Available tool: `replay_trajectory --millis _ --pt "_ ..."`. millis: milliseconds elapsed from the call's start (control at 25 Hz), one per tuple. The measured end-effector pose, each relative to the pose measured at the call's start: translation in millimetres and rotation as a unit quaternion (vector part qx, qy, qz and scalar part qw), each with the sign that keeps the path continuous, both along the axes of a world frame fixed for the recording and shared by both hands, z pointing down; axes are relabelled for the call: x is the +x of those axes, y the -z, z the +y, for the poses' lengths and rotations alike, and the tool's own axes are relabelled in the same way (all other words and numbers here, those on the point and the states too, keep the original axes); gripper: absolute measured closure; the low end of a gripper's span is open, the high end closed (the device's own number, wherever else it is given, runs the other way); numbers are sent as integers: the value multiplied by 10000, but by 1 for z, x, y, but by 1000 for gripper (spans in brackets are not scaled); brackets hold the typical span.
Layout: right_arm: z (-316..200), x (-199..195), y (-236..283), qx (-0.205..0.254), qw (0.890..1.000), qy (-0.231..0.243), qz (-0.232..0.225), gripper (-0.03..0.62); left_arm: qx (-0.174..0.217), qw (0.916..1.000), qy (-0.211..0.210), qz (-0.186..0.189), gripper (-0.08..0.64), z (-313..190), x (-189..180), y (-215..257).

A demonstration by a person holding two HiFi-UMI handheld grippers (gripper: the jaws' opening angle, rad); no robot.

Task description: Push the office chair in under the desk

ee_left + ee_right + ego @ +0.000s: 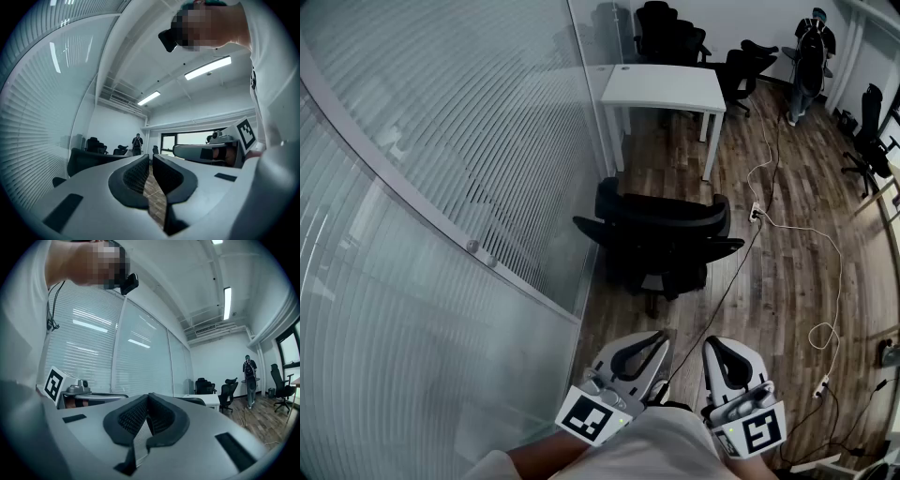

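I see my left gripper (649, 339): pale grey shell, black textured pads (136, 174), cube with black-and-white square marker (586, 419) at rear; my right gripper (724, 345) same build, own marker cube (759, 433); wearer in white top (652, 452)

An office — slatted glass partitions (441, 141) line one side, a white counter (666, 87) stands among black office chairs (661, 234) on a plank floor (787, 272), and strip lights (207, 68) run overhead.
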State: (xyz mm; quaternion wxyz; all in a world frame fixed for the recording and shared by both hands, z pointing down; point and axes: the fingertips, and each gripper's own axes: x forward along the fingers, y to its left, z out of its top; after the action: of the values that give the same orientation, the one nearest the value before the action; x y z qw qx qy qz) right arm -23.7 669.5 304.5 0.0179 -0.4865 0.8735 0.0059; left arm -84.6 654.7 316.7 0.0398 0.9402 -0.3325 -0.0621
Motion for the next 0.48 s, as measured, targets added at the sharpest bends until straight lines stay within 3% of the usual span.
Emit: replay_trajectory --millis 480 --pt "-1 1 8 197 9998 8 12 563 -14 10000 33 18 511 0 3 3"
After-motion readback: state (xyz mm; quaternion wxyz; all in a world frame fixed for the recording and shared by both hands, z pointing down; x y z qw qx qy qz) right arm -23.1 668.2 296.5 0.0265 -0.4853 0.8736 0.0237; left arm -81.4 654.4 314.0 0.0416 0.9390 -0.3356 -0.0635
